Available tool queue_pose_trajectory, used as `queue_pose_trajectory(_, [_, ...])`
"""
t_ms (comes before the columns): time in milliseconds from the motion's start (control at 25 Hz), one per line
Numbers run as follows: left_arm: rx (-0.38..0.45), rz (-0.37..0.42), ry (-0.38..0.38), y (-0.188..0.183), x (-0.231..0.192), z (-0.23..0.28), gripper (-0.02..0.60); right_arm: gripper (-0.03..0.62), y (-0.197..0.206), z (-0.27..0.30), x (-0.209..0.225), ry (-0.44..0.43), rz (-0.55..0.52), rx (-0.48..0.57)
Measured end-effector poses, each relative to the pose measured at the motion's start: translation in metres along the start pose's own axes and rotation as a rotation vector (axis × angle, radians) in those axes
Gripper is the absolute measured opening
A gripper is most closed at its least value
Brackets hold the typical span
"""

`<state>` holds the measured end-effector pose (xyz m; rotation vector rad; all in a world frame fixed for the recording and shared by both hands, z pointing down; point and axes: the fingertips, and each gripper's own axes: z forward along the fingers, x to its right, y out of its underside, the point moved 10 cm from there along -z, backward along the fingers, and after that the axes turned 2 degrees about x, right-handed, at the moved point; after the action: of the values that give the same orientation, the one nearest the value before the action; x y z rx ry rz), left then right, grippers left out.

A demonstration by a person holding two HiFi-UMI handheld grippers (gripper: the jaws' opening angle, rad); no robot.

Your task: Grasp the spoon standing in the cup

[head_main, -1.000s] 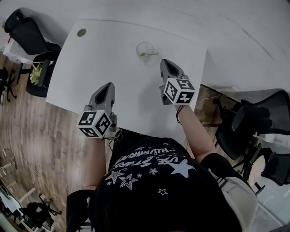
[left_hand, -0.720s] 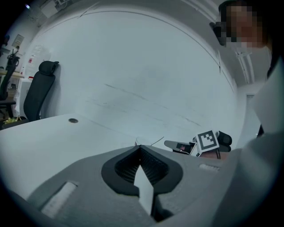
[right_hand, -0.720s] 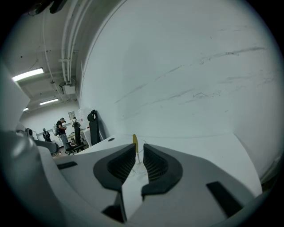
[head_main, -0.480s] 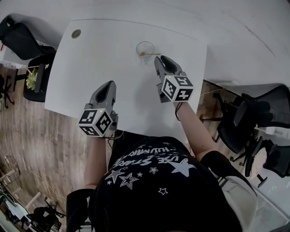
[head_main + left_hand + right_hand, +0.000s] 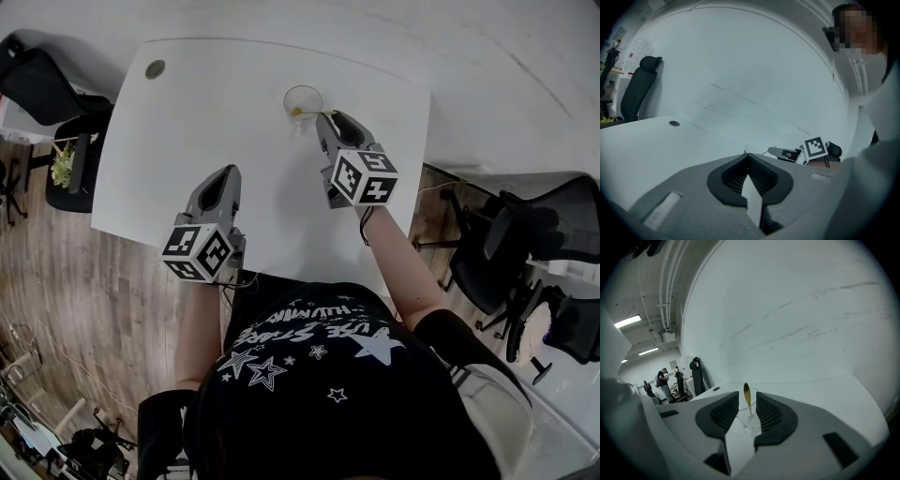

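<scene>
The right gripper point(image 5: 325, 120) has just been opening its jaws, and they now stand spread. In the right gripper view the gold spoon point(image 5: 746, 393) rises in the gap between them, and neither pad touches it. The spoon stands tilted in the clear glass cup point(image 5: 302, 100), which sits just ahead of this gripper's tips. The left gripper point(image 5: 225, 174) is well apart from the cup, which lies ahead of it and to its right, and its jaws are pressed together at the tips with nothing in them. Both grippers are over the white table point(image 5: 197, 122). Bare tabletop stretches ahead of the left gripper and to its left. The table's right edge runs close beside the right gripper, and the far edge lies just beyond the cup against a white wall point(image 5: 797, 310). A round grommet hole point(image 5: 155, 68) marks the far left corner, well ahead of the left gripper. A black office chair point(image 5: 47, 80) stands on the wooden floor point(image 5: 56, 281) to that gripper's left, and more dark chairs point(image 5: 525, 253) stand to the right gripper's right. Only the right gripper view shows people point(image 5: 662, 379) standing far off to its left. Only the left gripper view shows the other gripper from the side, with its marker cube point(image 5: 814, 147).
</scene>
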<state>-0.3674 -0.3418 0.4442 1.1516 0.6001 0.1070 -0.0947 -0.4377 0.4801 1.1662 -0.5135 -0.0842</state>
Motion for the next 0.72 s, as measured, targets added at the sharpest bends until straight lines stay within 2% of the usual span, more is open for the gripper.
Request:
queue_pose_trajectory(480, [0.015,-0.009,-0.007,0.0,-0.003,-0.006,0.008,0.052,-0.002,0.011,-0.003,0.007,0.001,-0.007])
queue_pose_trajectory(720, [0.018,-0.009,-0.022,0.0,-0.003,-0.012,0.008,0.04,-0.005,0.011,-0.004,0.016,-0.005,0.004])
